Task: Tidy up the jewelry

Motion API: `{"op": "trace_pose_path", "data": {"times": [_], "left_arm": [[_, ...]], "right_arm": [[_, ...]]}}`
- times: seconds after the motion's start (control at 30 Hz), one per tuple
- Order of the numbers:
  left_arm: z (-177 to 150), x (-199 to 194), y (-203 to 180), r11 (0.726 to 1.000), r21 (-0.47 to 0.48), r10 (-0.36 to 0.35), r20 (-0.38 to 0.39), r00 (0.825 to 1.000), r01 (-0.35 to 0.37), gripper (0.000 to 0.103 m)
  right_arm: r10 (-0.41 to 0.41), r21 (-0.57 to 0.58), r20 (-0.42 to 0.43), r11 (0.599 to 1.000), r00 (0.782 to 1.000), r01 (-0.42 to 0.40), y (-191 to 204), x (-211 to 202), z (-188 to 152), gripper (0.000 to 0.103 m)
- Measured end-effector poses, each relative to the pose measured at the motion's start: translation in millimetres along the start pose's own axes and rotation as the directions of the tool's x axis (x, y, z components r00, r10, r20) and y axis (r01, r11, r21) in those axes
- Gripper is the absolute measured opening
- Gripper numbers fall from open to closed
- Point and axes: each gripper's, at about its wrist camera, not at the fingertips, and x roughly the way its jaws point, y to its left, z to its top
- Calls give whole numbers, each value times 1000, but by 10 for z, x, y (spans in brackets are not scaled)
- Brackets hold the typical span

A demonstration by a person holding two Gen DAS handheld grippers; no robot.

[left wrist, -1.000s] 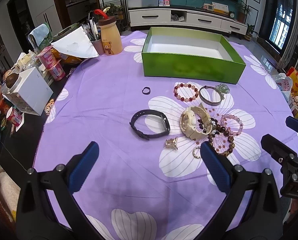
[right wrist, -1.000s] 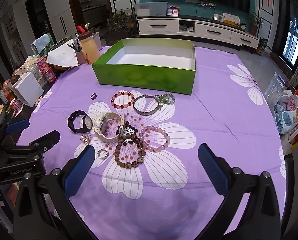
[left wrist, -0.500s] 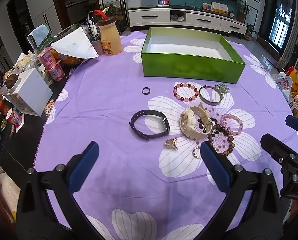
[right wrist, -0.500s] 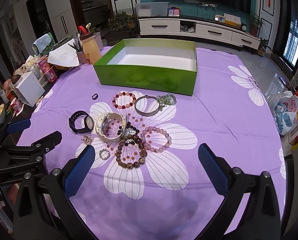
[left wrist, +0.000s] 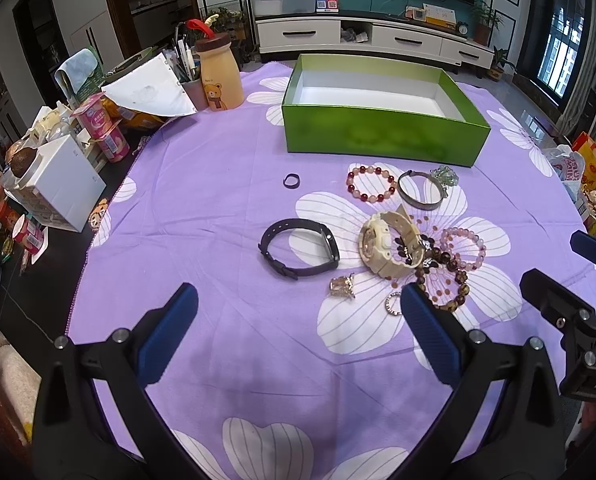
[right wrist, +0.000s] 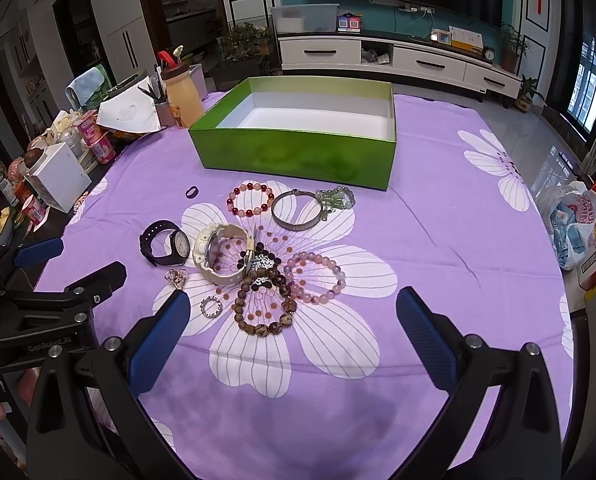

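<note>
An open green box (left wrist: 382, 140) (right wrist: 294, 156) stands empty at the far side of the purple flowered cloth (left wrist: 218, 208). In front of it lies jewelry: a black watch (left wrist: 298, 248) (right wrist: 164, 242), a cream watch (left wrist: 390, 244) (right wrist: 218, 254), a red bead bracelet (left wrist: 370, 184) (right wrist: 250, 200), a metal bangle (left wrist: 420, 196) (right wrist: 297, 211), a pink bead bracelet (right wrist: 314, 278), a brown bead bracelet (right wrist: 264, 304), a small dark ring (left wrist: 291, 180) and a silver ring (right wrist: 211, 306). My left gripper (left wrist: 298, 320) and right gripper (right wrist: 292, 328) are both open and empty, near the front of the pile.
A bear bottle (left wrist: 220, 76), pen cup, papers, yogurt cups and a white box (left wrist: 64, 184) crowd the table's left edge. A plastic bag (right wrist: 574, 220) sits off the right edge. Each gripper shows at the side of the other's view.
The right gripper has drifted slightly forward toward the jewelry. The left gripper has barely moved. Nothing was picked up.
</note>
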Motion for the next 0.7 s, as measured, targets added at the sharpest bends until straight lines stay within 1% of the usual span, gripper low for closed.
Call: {"op": "trace_pose_path", "data": {"times": [0.7], "left_arm": [[-2,1,-2,1000,0,0,1,1000,0,101]], "right_arm": [[3,0,0,1000,1000,-3,7,-1,-4,102]]}}
